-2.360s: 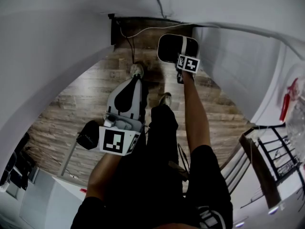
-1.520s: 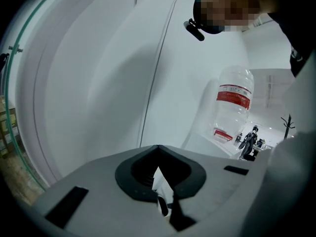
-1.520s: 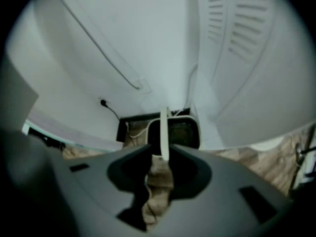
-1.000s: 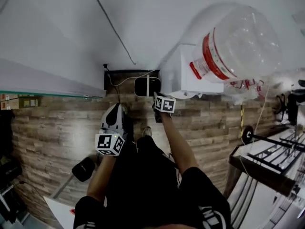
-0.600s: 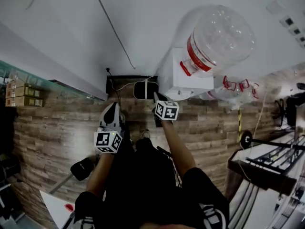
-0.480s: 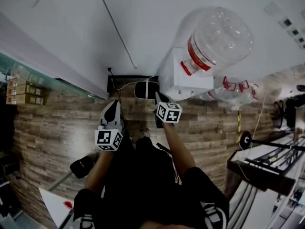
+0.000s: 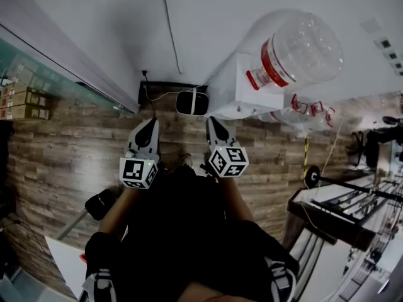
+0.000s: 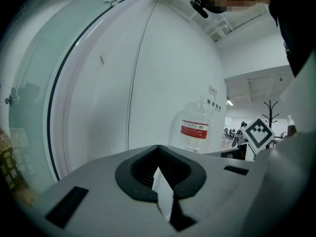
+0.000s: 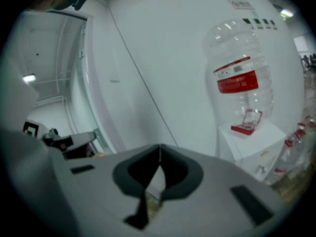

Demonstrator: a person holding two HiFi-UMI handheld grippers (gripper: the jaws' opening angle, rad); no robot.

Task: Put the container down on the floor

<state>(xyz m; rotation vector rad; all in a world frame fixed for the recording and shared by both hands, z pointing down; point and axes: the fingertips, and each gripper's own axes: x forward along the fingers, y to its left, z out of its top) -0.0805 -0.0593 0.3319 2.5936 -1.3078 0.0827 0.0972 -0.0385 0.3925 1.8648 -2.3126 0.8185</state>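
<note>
Furthest left of the water dispenser (image 7: 242,90), along the wall: brown boxes (image 7: 24,96) stacked behind a glass panel (image 7: 56,61). Closer in, though well left of the dispenser, a black rounded object (image 7: 97,203) low over the wood floor (image 7: 69,143); too dark to identify.

Left gripper (image 7: 150,123): left of the dispenser, held above the floor and pointing toward the foot of the wall. Jaws closed tip to tip in the left gripper view, with nothing clamped between them; only white wall visible through the small gap behind the tips. Marker cube (image 7: 137,172) at the near end, by the person's dark-clothed legs (image 7: 182,231).

Container (image 7: 192,102): dark with a pale rim, down on the floor at the foot of the wall, just left of the dispenser's base. Sits beyond both gripper tips and roughly between them, apart from each. Impossible to tell whether touching the dispenser.

Right gripper (image 7: 212,121): just in front of the dispenser's left corner, near the container yet clear of it. Jaws pressed together as well in the right gripper view, holding nothing.

On top of the dispenser: a large clear water bottle (image 7: 302,46) with a red label, neck down. Just right of the dispenser's base: more clear bottles (image 7: 308,112) with red parts, low by the wall. Far right of the dispenser: a dark metal rack (image 7: 343,203).
</note>
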